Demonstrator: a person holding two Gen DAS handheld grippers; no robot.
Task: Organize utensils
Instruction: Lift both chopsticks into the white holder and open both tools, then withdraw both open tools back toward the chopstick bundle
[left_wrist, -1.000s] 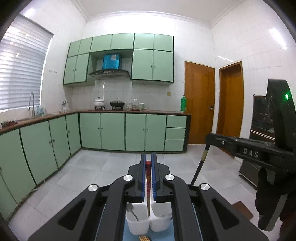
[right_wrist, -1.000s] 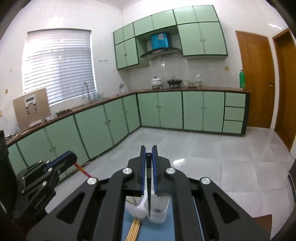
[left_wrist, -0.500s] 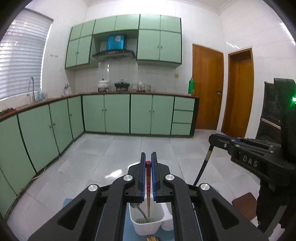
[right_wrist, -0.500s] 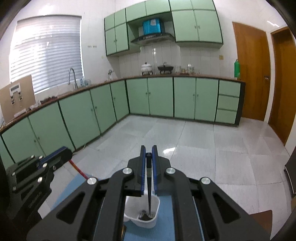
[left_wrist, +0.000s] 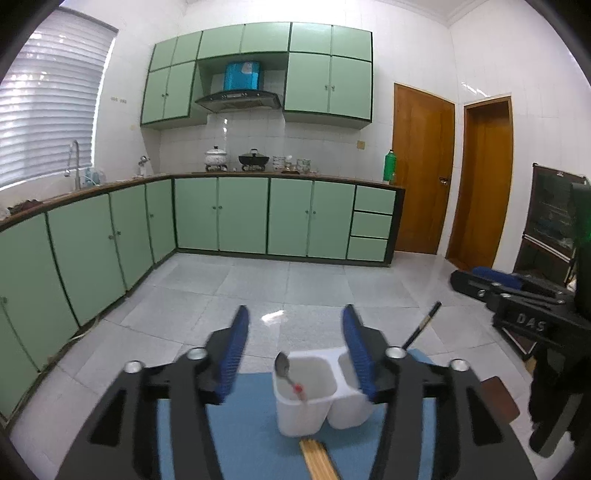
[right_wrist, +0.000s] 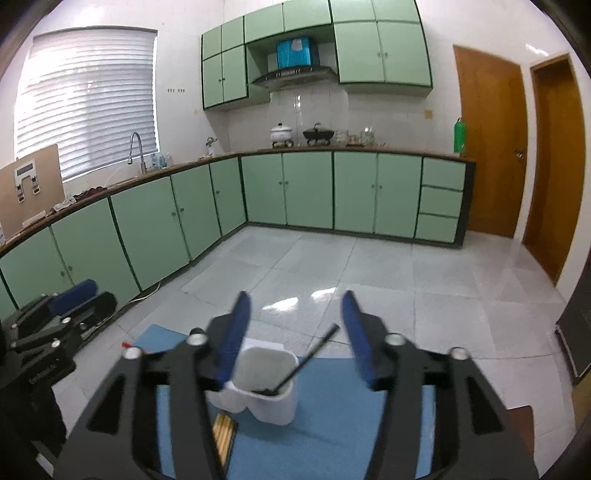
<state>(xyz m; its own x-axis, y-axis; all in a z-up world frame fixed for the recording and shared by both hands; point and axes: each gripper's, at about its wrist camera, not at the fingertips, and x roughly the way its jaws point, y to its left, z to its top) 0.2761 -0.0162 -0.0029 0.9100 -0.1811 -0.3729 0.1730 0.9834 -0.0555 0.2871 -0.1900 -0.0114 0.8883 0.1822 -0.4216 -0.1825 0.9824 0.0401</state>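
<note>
Fingers (left_wrist: 236, 354) of both grippers just sprung apart — red-tipped chopstick (left_wrist: 300, 392), black utensil (right_wrist: 306, 363), perhaps a chopstick, in white holder (left_wrist: 314, 413)

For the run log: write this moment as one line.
left hand-held gripper: jaws just opened, empty | right hand-held gripper: jaws just opened, empty | red-tipped chopstick, black utensil: in white holder | step: released

The wooden chopsticks (left_wrist: 317, 458) run off the bottom edge in the left wrist view. The black chopstick (left_wrist: 421, 328) vanishes behind the left jaw arm. The holder (right_wrist: 275, 402) floor is unreadable.
</note>
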